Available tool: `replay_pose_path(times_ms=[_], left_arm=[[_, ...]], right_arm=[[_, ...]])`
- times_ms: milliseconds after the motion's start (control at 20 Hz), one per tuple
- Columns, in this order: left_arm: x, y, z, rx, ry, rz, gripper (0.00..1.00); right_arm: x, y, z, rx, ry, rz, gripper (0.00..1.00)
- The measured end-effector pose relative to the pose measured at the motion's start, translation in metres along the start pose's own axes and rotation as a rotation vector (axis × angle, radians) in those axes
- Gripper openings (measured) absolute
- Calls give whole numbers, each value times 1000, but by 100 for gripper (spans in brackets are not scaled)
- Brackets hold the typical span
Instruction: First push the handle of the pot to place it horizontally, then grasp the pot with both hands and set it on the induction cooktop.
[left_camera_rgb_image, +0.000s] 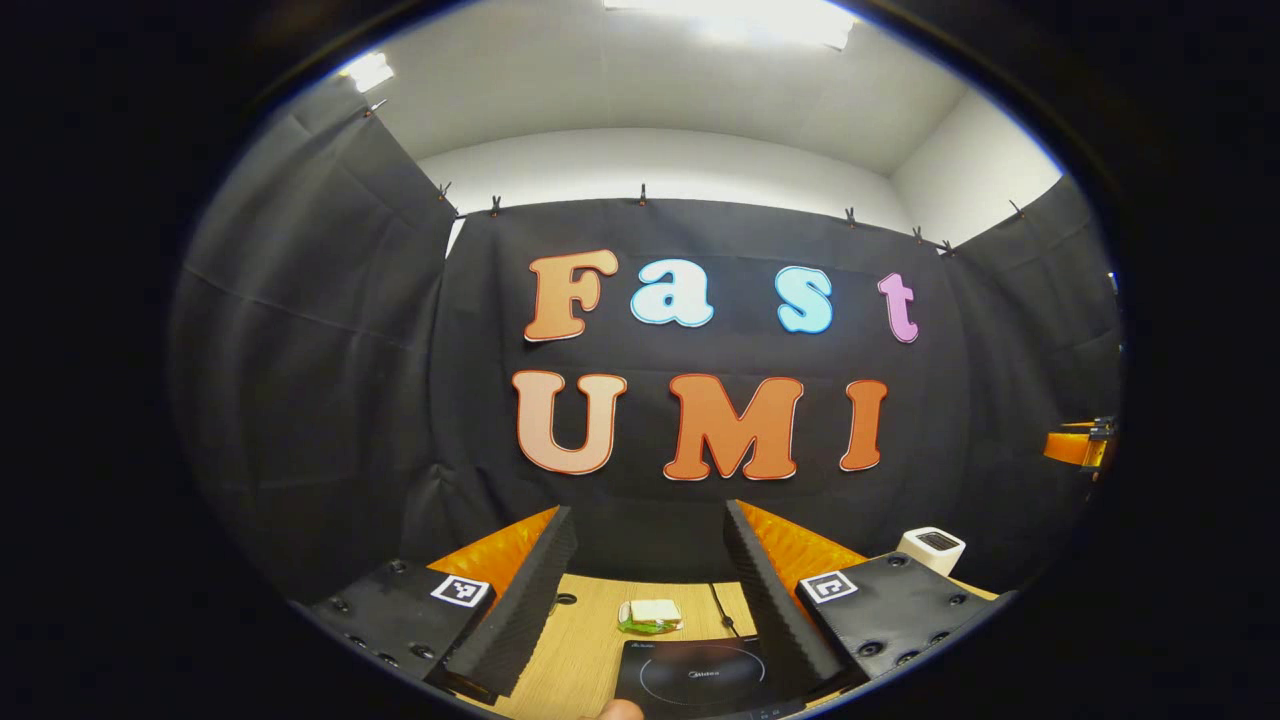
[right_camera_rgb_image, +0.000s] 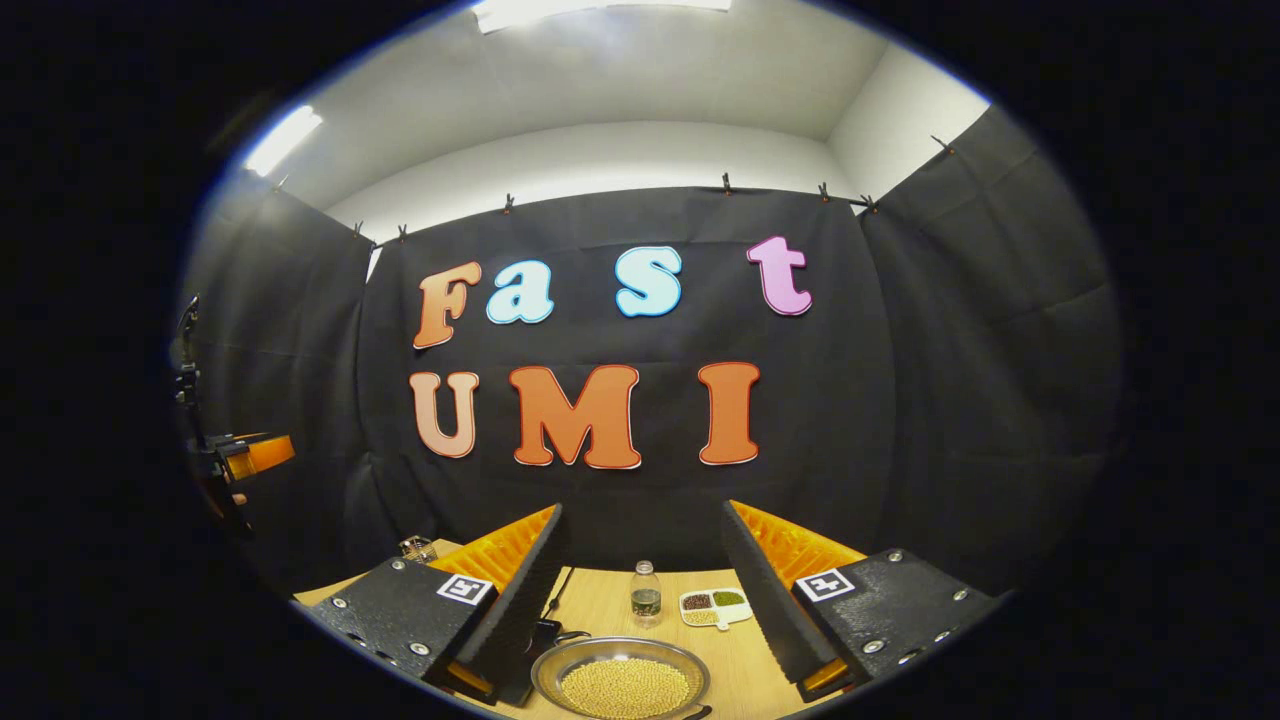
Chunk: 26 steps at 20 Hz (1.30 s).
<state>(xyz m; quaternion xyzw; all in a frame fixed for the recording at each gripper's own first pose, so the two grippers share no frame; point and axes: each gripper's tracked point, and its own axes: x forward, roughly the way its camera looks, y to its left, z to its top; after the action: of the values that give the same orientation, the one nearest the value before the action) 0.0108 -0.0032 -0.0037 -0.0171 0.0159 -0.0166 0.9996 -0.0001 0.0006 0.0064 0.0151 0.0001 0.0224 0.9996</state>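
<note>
In the right gripper view the pot (right_camera_rgb_image: 620, 683), a shallow metal pan of yellow beans, sits on the wooden table (right_camera_rgb_image: 745, 655) low between my fingers. A dark stub at its lower right rim may be the handle. My right gripper (right_camera_rgb_image: 643, 515) is open above and behind the pot, holding nothing. The black induction cooktop (left_camera_rgb_image: 695, 678) lies low in the left gripper view, its cable (left_camera_rgb_image: 720, 605) running back. My left gripper (left_camera_rgb_image: 648, 520) is open and empty over it. Each gripper shows at the other view's edge, the right one (left_camera_rgb_image: 1075, 445) and the left one (right_camera_rgb_image: 250, 455).
Behind the cooktop lies a green and white sponge-like item (left_camera_rgb_image: 650, 615), and a white box (left_camera_rgb_image: 932, 550) stands at the right. Beyond the pot are a small bottle (right_camera_rgb_image: 646, 595) and a divided dish of beans (right_camera_rgb_image: 715, 605). A small object (right_camera_rgb_image: 418, 548) sits at the table's far left.
</note>
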Motion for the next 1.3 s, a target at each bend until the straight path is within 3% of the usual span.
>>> replay_pose_path(times_ms=[150, 450, 550, 600, 700, 800, 1000, 1300], left_arm=[[1, 2, -3, 0, 7, 5, 97], [-4, 0, -5, 1, 10, 1, 100], [-6, -1, -3, 9, 5, 1, 100], [-6, -2, -3, 10, 2, -1, 100], [-9, -4, -3, 9, 0, -6, 100], [-11, -5, -2, 9, -1, -9, 100], [-14, -6, -2, 5, 1, -10, 100], [-17, -10, -4, 6, 12, -17, 100]], right_arm=[[-1, -12, 4, -21, -13, -41, 96], [-14, -17, 0, -32, -19, -56, 63], [-18, -22, -7, -46, -10, -70, 46], [-22, -24, -10, -55, -5, -76, 46], [-26, -21, -21, -70, 9, -73, 34], [-30, -19, -30, -77, 26, -68, 32], [-35, -12, -56, -103, 81, -44, 18], [-43, -3, -113, -106, 188, -21, 1]])
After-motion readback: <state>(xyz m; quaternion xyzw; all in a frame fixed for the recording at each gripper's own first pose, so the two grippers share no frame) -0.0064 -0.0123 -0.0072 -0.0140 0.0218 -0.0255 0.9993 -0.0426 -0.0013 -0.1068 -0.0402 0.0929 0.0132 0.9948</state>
